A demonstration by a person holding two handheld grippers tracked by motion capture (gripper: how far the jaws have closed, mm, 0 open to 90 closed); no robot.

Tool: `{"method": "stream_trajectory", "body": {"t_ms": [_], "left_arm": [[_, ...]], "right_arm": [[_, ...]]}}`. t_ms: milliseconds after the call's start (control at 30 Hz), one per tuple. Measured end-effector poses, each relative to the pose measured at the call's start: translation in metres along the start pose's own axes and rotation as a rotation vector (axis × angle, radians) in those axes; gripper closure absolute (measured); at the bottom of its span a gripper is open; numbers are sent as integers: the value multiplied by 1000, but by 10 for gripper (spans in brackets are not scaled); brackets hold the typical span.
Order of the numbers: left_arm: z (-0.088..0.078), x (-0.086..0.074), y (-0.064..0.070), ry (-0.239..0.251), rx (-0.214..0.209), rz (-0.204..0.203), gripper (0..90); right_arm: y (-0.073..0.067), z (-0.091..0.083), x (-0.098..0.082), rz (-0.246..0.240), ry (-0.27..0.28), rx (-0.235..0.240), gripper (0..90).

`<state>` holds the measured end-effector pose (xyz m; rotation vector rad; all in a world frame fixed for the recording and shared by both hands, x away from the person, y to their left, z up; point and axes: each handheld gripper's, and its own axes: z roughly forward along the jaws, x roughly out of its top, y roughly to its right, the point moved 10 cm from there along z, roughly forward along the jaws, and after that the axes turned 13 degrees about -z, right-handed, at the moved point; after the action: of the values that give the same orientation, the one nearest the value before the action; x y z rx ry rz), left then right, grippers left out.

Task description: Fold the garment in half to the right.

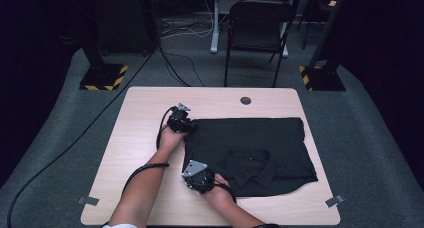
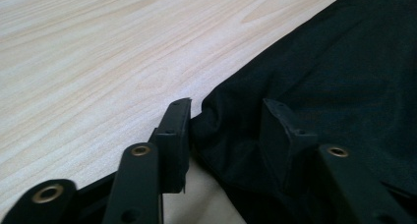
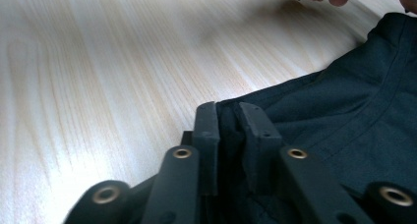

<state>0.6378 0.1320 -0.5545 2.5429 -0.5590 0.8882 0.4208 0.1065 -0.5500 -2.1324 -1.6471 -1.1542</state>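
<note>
Black cloth is the thing here: a soft, dark shirt (image 1: 255,150) lies folded flat on the pale wooden table (image 1: 140,138), long from side to side. Both tongs sit at its left edge, so the shirt stretches away to the right of them.

Nearest to the person is the right gripper (image 3: 228,121). Its jaws are nearly closed and pinch a fold of the shirt's near corner. The cloth bunches up between the black pads.

Farther back is the left gripper (image 2: 228,123) at the far corner of that same edge. Its jaws stand partly apart, one on the wood and one on the cloth, and a puffy bit of hem sits between them, not squeezed yet.

Beyond the table stands a dark chair (image 1: 257,33) on grey carpet.
</note>
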Motion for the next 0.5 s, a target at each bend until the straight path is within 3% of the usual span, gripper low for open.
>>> {"method": "stream_trajectory", "body": {"t_ms": [100,300,500], "left_arm": [[0,0,2,-5,-15,0,612],[-2,0,1,-10,-49,-29,738],[-8,4,-1,10,-49,-29,849]], "right_arm": [[0,0,0,-10,-12,6,826],[3,-2,1,57,7,50,833],[5,-6,3,59,37,74,813]]}}
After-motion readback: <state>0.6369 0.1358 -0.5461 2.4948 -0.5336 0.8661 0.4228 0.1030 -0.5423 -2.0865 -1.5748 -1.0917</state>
